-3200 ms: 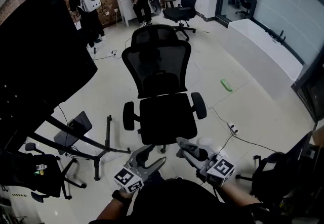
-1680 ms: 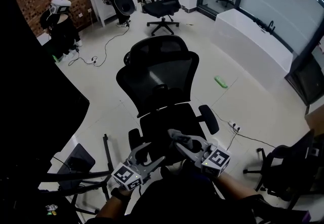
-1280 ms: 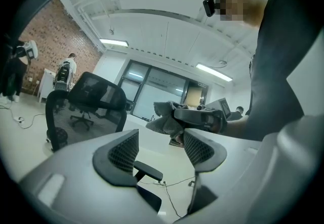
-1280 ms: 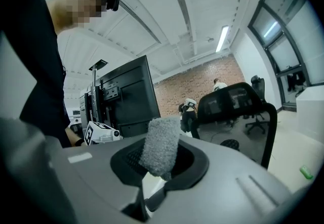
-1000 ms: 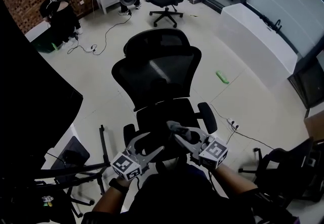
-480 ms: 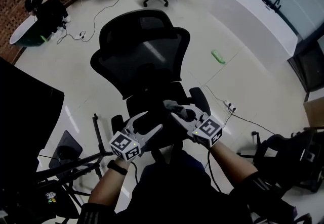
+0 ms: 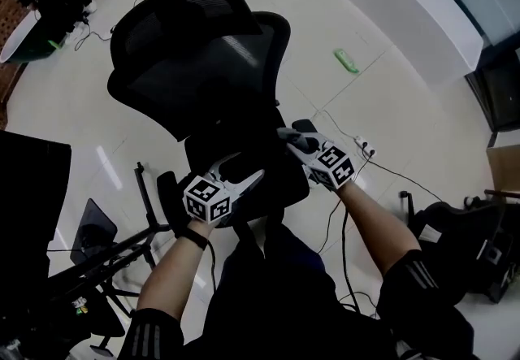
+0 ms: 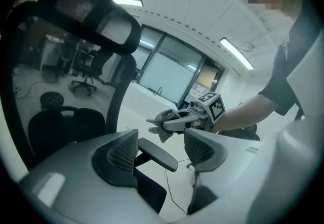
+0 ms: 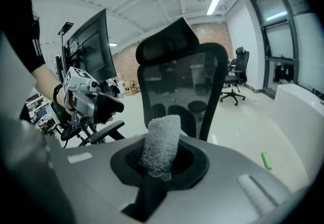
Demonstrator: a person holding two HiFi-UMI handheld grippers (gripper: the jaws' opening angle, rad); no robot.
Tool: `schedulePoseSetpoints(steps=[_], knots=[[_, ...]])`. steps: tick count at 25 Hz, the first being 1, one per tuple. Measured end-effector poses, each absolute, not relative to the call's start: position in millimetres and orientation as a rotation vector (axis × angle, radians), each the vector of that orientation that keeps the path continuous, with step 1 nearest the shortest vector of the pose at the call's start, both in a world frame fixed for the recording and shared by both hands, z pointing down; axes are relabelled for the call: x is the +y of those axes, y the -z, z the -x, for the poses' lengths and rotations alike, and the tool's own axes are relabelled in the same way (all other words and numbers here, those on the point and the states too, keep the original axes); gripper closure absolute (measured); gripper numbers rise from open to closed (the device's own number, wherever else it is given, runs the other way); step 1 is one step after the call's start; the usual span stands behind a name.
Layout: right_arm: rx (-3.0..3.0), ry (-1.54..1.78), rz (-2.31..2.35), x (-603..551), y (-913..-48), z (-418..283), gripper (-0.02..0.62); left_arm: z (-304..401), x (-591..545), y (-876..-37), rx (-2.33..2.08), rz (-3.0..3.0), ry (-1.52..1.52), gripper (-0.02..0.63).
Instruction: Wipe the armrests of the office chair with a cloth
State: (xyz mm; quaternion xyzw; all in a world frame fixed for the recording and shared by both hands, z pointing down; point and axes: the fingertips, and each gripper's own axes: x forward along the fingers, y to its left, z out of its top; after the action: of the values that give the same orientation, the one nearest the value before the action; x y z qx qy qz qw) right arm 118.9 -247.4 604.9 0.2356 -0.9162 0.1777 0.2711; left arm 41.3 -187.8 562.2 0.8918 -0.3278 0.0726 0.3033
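Note:
The black mesh office chair [image 7: 203, 58] fills the head view's upper middle. My right gripper [image 7: 284, 134] is shut on a grey cloth [image 7: 302, 141] just beside the chair's right armrest [image 7: 305, 124]. In the right gripper view the cloth [image 9: 161, 144] stands up between the jaws of the right gripper [image 9: 161, 160], with the chair back [image 9: 182, 81] behind. My left gripper [image 7: 248, 166] is open and empty over the seat, right of the left armrest [image 7: 168, 194]. Its own view looks across the right armrest [image 8: 158, 153] at the cloth [image 8: 164, 119].
A green object [image 7: 346, 61] lies on the white floor to the right. A power strip with cables [image 7: 363, 147] is near the right armrest. A black screen on a stand [image 7: 28, 180] is at left, another black chair [image 7: 455, 236] at right.
The view has closed in on the chair. Both grippers have moved forward over the seat, and the right one has carried the cloth toward the right armrest.

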Motion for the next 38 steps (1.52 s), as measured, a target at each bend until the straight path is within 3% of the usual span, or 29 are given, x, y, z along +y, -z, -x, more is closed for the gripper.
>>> schedulePoseSetpoints(steps=[20, 38], knots=[[-2.132, -0.324, -0.363, -324, -788, -167, 0.555, -142, -239, -708, -0.701, -2.224, -0.435, 0.298], [-2.132, -0.331, -0.343, -279, -795, -205, 0.558, -178, -207, -721, -0.589, -2.215, -0.467, 0.298]])
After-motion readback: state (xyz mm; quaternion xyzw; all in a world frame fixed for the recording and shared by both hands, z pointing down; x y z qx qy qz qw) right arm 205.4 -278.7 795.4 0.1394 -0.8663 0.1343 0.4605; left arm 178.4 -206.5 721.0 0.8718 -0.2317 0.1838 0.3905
